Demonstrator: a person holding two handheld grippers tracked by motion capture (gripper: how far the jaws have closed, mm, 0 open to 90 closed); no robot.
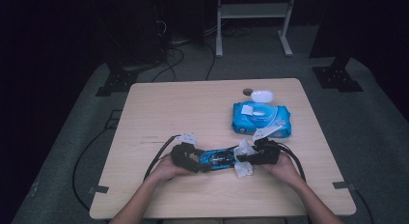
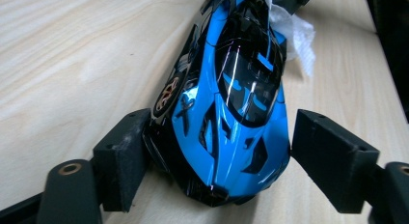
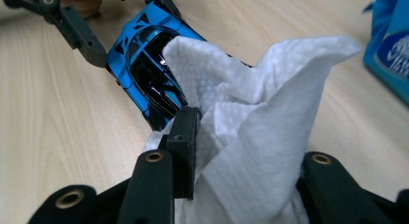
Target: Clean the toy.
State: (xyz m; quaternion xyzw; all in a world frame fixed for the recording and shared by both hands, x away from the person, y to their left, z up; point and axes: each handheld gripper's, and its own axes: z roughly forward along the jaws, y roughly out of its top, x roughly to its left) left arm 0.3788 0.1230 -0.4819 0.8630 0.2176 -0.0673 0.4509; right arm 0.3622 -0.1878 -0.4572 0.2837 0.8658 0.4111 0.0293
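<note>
A glossy blue and black toy car (image 1: 219, 159) lies on the wooden table (image 1: 193, 108) near its front edge. My left gripper (image 1: 200, 166) grips one end of the car (image 2: 231, 103), with a jaw against each side (image 2: 222, 132). My right gripper (image 1: 241, 159) is shut on a crumpled white wipe (image 3: 251, 118), which is bunched between its jaws (image 3: 246, 147). The wipe (image 1: 243, 169) rests against the other end of the car (image 3: 144, 55). One right fingertip is hidden behind the wipe.
A blue pack of wet wipes (image 1: 263, 120) lies behind the right gripper, its white lid (image 1: 262, 95) flipped open toward the far edge. A small dark round object (image 1: 247, 91) sits beside the lid. Cables trail from both grippers across the table.
</note>
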